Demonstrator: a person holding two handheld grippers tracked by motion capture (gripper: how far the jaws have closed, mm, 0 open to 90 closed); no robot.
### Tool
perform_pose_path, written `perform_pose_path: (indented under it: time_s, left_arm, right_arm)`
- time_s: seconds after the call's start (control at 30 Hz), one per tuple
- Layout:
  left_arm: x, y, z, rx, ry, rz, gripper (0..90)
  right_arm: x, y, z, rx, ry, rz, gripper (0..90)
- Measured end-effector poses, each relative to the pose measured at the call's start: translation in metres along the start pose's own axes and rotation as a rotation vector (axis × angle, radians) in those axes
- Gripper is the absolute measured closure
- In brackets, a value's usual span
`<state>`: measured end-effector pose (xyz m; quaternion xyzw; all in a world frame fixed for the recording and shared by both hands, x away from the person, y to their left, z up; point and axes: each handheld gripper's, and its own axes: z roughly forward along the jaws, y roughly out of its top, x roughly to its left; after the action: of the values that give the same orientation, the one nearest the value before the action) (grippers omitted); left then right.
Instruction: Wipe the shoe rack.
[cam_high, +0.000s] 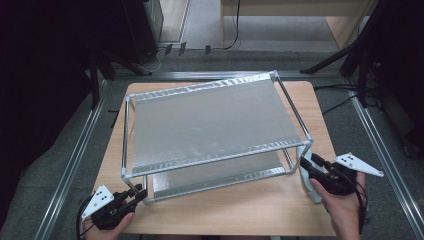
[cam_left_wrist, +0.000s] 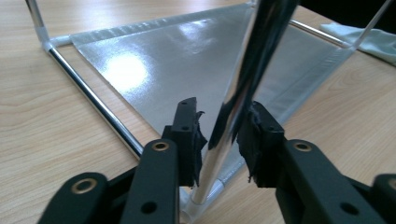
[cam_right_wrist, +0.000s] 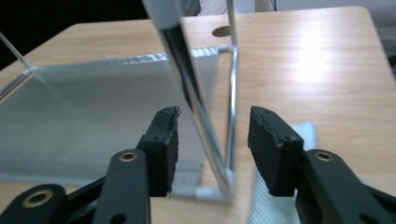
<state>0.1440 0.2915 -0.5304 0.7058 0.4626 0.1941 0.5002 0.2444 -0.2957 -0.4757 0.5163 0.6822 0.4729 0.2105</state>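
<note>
Left hand-held gripper (cam_left_wrist: 219, 135), at 7 o'clock on the desk (cam_high: 240, 210): jaws slightly apart around the rack's (cam_high: 210, 125) front-left chrome post (cam_left_wrist: 243, 84), no clamp. Right hand-held gripper (cam_right_wrist: 212, 140), at 4 o'clock: jaws wide apart astride the front-right post (cam_right_wrist: 187, 79). The 2-tier rack stands mid-desk. Risk: any sideways nudge against a post could skid or tip the light frame.

Left tool (cam_left_wrist: 219, 140) jaws parted around chrome post (cam_left_wrist: 243, 88), silver shelf (cam_left_wrist: 187, 60), wooden table (cam_left_wrist: 46, 116)
</note>
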Motion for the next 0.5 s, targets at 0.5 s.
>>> perform_pose_path:
  time_s: [0.5]
  left_arm:
    - [-0.003,0.003,0.001,-0.022,-0.034,0.016,71.3]
  right_arm:
    - [-0.033,-0.045,0.021,0.255,-0.240,0.038,31.4]
